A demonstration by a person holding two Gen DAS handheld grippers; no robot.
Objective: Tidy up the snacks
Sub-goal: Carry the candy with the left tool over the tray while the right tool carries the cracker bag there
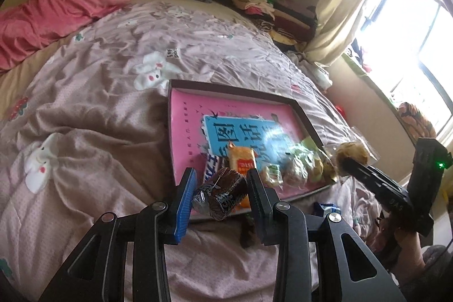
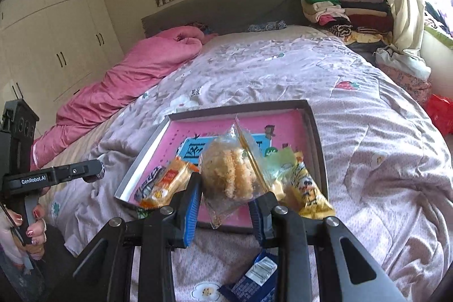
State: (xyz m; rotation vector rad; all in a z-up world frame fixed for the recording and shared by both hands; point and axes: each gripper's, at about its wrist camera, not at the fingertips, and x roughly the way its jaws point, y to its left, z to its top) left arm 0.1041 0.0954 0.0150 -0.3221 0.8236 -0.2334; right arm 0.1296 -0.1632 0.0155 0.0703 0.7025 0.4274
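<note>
My left gripper (image 1: 220, 194) is clenched on a dark brown, plastic-wrapped round cake (image 1: 219, 196), held above the near left corner of the shallow pink-bottomed cardboard tray (image 1: 181, 132) lying on the mauve printed quilt (image 1: 99, 109). In the tray's near end lie an orange packet (image 1: 242, 159), pale green packets (image 1: 300, 160) and, in my right view, a yellow cartoon packet (image 2: 305, 188). My right gripper (image 2: 226, 194) grasps a clear bag of crumbly golden pastry (image 2: 226, 171) over the tray's near right. I judge both snacks are mid-carry; next each needs lowering into a bare patch of tray and letting go. A blue packet (image 2: 254, 279) waits on the quilt.
</note>
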